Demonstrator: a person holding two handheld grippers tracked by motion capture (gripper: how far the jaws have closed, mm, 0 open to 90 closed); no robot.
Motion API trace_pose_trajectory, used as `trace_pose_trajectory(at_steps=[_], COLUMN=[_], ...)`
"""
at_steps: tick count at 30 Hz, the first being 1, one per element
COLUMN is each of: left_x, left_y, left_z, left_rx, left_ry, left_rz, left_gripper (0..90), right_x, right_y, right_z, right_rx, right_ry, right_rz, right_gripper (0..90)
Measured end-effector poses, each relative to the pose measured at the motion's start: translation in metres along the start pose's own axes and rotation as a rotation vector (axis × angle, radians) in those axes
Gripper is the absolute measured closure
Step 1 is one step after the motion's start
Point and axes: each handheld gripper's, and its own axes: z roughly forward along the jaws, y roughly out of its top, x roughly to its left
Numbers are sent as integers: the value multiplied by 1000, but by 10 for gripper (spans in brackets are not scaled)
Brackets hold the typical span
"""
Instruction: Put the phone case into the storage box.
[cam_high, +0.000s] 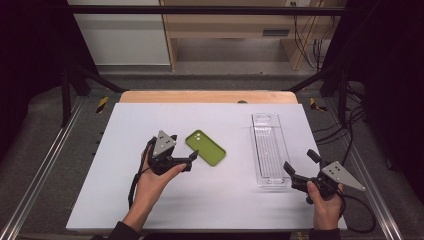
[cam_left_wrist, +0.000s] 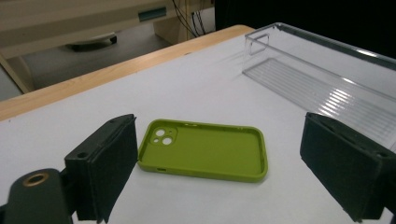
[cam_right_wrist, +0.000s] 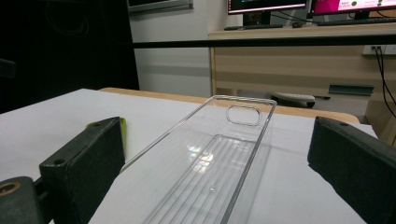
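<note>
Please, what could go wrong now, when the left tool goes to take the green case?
The case lies flat and thin on the table, so the open left tool may slide it away instead of gripping it. The soft rim might bend if it is pinched. The clear tray stands close on the far side; a pushed case could knock it, although the right tool waits open at its near end.

Bare table (cam_high: 150, 120) spans the frame's left and bottom centre. Obstacles: green phone case (cam_high: 205, 147) at centre, clear tray (cam_high: 269, 150) at centre right, well apart.
</note>
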Motion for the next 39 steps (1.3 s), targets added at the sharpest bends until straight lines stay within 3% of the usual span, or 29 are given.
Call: trace_pose_trajectory(at_steps=[7,14,28,39], left_x=[-8,-14,-13,-15], left_y=[5,4,0,-5], left_z=[20,37,50,60], left_rx=[49,87,135,174], left_ry=[-15,-24,-54,-70], left_rz=[31,9,-16,-39], left_gripper=[222,299,514,603], right_x=[0,-2,-1,-1], right_y=[0,0,-1,-1], right_z=[0,-1,-2,-1], right_rx=[1,-4,-1,0], right_ry=[0,-5,-9,-8], right_rz=[2,10,12,12], right_gripper=[41,40,41,42])
